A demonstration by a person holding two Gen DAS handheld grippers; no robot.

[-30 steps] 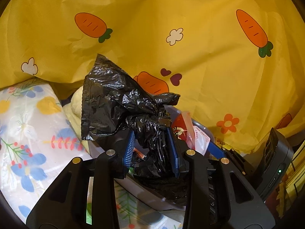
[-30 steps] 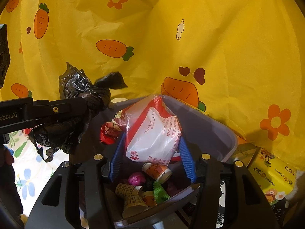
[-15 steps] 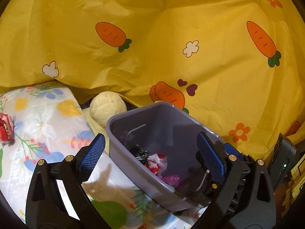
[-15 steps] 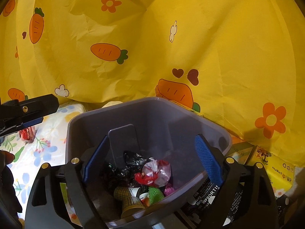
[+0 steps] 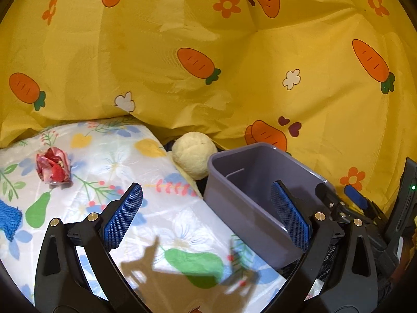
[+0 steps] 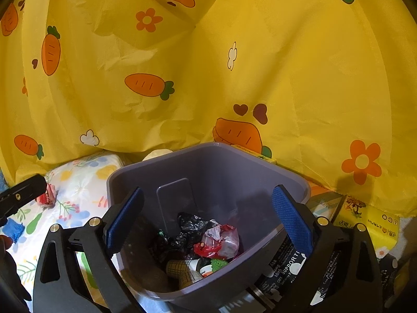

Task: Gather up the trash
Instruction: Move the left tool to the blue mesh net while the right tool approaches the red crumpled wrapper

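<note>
Turning to next piece: left gripper (image 5: 206, 219) and right gripper (image 6: 208, 221) jaws just opened wide, nothing between. Bin (image 6: 260, 161) holds dropped bags. Red wrapper (image 5: 53, 164) lies on floral sheet (image 5: 161, 208), well left; left gripper must reach, straddle, close.

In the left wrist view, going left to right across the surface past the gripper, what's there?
Blue mesh scrap at the left edge → crumpled red and white wrapper on the flowered sheet → pale yellow ball → grey bin → the right gripper at the far right.
</note>
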